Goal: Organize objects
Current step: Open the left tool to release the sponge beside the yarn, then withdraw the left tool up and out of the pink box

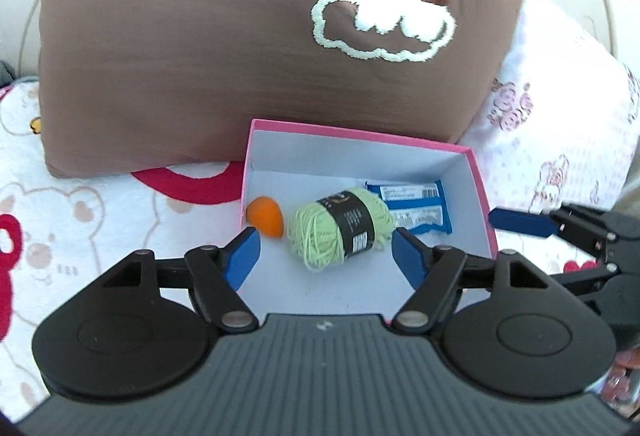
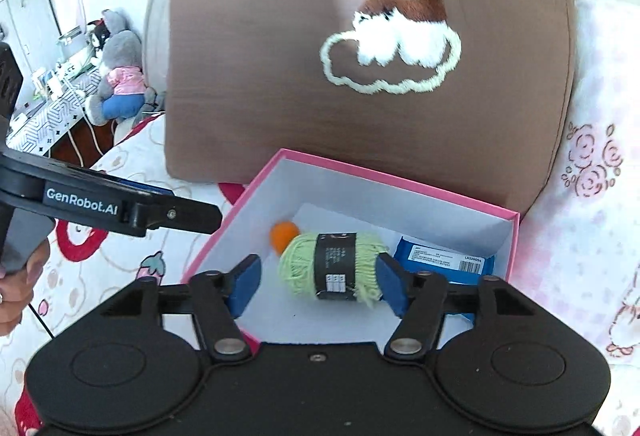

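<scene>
A pink box with a white inside [image 1: 362,137] [image 2: 400,180] lies on the bed. In it are a light green yarn skein with a black label [image 1: 340,226] [image 2: 332,266], an orange ball [image 1: 265,216] [image 2: 283,234] and blue snack packets [image 1: 416,206] [image 2: 444,260]. My left gripper [image 1: 326,254] is open and empty above the box's near end, the yarn between and beyond its fingertips. My right gripper [image 2: 318,282] is open above the box, its fingers on either side of the yarn. I cannot tell whether the right fingertip touches it.
A brown cushion with a cloud embroidery [image 1: 260,36] [image 2: 360,56] stands right behind the box. The bedsheet has bear and rose prints [image 1: 60,216]. A grey plush toy [image 2: 118,72] and a cluttered desk [image 2: 48,96] are far left.
</scene>
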`<state>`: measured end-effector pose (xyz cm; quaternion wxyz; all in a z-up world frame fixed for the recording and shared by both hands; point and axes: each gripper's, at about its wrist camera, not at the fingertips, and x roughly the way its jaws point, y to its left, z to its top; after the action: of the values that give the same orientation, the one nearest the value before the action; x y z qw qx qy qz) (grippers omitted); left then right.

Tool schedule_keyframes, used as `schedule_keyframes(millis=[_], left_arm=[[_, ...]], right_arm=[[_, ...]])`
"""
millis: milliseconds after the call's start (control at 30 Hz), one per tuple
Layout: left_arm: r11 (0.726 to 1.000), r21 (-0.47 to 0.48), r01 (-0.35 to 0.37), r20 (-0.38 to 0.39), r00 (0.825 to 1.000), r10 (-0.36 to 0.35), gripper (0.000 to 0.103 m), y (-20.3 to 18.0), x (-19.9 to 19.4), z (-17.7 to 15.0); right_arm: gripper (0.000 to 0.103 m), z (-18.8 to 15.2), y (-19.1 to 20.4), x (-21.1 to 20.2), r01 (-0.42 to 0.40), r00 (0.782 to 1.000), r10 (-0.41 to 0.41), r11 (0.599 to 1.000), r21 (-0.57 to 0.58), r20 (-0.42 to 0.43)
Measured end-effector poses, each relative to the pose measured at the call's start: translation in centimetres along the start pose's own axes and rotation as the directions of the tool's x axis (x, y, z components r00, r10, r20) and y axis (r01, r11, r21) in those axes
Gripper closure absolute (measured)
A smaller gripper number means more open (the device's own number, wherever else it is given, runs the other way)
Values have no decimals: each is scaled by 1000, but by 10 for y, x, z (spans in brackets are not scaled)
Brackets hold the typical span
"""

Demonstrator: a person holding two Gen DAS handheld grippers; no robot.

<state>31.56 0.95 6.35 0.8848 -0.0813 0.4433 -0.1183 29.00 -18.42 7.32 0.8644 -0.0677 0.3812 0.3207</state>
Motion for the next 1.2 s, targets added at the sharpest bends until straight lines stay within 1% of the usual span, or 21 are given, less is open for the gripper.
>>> schedule_keyframes(millis=[100, 167, 233, 267, 300, 333, 400, 433, 533, 567, 600, 833, 900, 933, 1033, 1200], left_arm=[[1000, 16, -6, -2, 1000, 6, 28, -3, -15, -6], [1000, 25, -10, -2, 1000, 10, 26, -4, -25, -10], [999, 41, -8, -10, 1000, 8, 25, -7, -33, -14], [999, 54, -1, -13, 1000, 2, 24, -9, -37, -16], [998, 68, 7, -12, 1000, -6, 23, -11, -42, -18], [996, 85, 7, -1, 1000, -7, 21, -13, -48, -21], [993, 120, -4, 18, 1000, 2, 16, -19, -58, -27], [990, 137, -6, 23, 1000, 3, 15, -22, -63, -30], [985, 173, 2, 14, 1000, -4, 7, -29, -76, -39], [984, 178, 10, 12, 1000, -12, 1, -30, -80, -41], [984, 177, 17, 9, 1000, -19, 0, -30, -84, -44], [986, 144, 83, -32, 996, -79, 0, -26, -103, -61], [986, 130, 107, -55, 993, -101, 0, -23, -104, -63], [988, 123, 94, -59, 994, -87, 0, -21, -105, -64], [987, 148, 69, -47, 997, -63, 0, -20, -112, -71], [989, 116, 87, -61, 995, -80, 0, -11, -120, -83]], right_arm=[[27, -4, 10, -13, 27, 1000, -27, 999, -23, -1], [26, -6, 15, -23, 29, 1000, -29, 999, -37, 2], [22, -9, 20, -33, 31, 999, -31, 998, -57, 10], [13, -12, 22, -39, 25, 1000, -24, 997, -77, 14], [9, -14, 23, -43, 32, 999, -30, 996, -81, 23], [9, -16, 23, -49, 40, 999, -38, 996, -78, 29], [9, -21, 25, -60, 31, 999, -29, 995, -92, 23], [9, -24, 27, -66, 38, 999, -35, 994, -102, 36], [7, -30, 32, -82, 70, 996, -64, 991, -113, 56], [7, -33, 33, -86, 76, 996, -69, 991, -114, 59], [7, -36, 34, -90, 83, 995, -77, 991, -109, 64], [7, -52, 40, -114, 59, 996, -55, 997, -52, 63], [7, -54, 45, -121, 56, 997, -54, 998, -36, 56], [7, -55, 47, -125, 48, 998, -47, 999, -24, 52], [7, -59, 57, -132, 29, 998, -27, 999, -33, 55], [7, -71, 74, -138, 33, 998, -29, 996, -82, 50]])
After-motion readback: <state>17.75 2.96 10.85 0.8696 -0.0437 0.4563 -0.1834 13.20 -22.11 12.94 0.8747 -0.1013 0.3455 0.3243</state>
